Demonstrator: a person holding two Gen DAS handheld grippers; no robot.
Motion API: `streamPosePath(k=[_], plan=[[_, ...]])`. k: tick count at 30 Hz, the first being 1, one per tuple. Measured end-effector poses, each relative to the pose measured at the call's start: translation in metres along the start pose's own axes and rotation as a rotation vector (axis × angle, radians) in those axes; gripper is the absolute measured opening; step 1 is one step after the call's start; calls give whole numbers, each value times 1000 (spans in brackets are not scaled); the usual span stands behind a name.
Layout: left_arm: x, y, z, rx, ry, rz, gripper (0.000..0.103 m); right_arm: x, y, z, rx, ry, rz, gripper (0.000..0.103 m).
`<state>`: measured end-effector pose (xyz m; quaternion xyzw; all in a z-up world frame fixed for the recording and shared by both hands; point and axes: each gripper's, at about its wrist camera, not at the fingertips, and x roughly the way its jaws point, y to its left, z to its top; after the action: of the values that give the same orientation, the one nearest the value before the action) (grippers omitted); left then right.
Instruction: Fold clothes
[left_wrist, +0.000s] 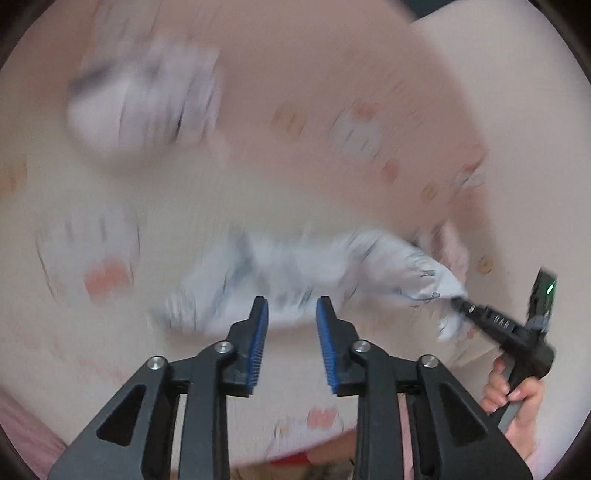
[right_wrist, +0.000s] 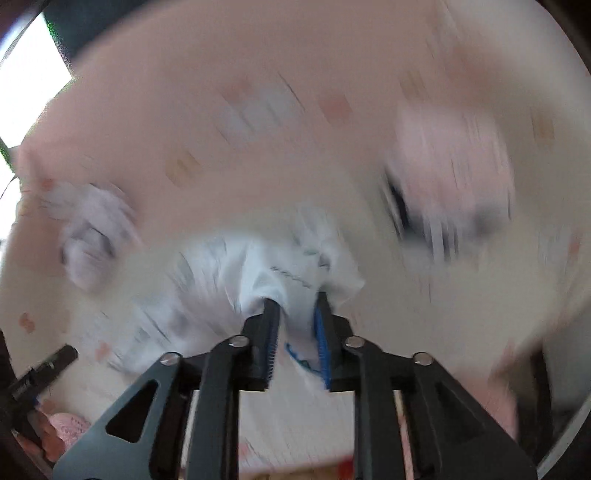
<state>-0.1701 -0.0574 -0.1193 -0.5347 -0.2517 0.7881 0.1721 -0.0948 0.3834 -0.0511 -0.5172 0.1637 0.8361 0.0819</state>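
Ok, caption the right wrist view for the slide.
Right gripper clamps a bunched white printed garment above a cream patterned bedsheet, motion-blurred.

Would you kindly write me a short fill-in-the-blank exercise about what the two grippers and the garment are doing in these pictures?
1. The right gripper is closed on a fold of the ____ garment.
2. Nothing sits between the blue pads of the ____ gripper.
3. The garment lies on a pale sheet printed with small ____ and tan motifs.
4. In the left wrist view, a bare ____ grips the right gripper's handle at the lower right.

Missing words: white; left; pink; hand
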Motion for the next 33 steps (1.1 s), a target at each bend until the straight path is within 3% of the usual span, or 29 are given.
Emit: streamPosePath(k=[2,3,5,7,10,15,16,17,18,19,20,23,28,33], plan=[[18,9,-8,-37,29,5,44,24,-24,-18,66,88,-8,34],[25,10,-9,-50,27,1,49,30,-30,-27,89,112,-3,36],[35,9,-4,-58,19,-7,54,32,-36,-41,115,125,28,50],[47,3,4,-44,1,-15,55,39,-32,-50,118,142,127,50],[71,-6,17,-19,-14,-27,62,50,-15,-60,101,168,250,61],[117,-5,32,-63,37,-23,63,83,16,-68,93,257,350,63],[123,-6,34,-68,41,-50,62,88,16,-63,115,241,348,63],[125,-7,36,-59,36,-62,37,92,17,-57,138,221,342,63],[127,-12,39,-33,35,-47,6,95,12,-50,180,162,295,63],[125,-17,44,-6,29,-38,6,97,7,-42,220,105,251,57],[123,-23,50,20,21,-34,6,99,5,-32,231,72,239,40],[101,-39,76,62,-48,-57,6,106,5,1,227,11,215,13],[32,-76,132,84,-190,-118,6,63,30,71,161,-109,240,7],[-61,-130,157,200,-358,-175,6,-64,73,133,37,-374,352,6]])
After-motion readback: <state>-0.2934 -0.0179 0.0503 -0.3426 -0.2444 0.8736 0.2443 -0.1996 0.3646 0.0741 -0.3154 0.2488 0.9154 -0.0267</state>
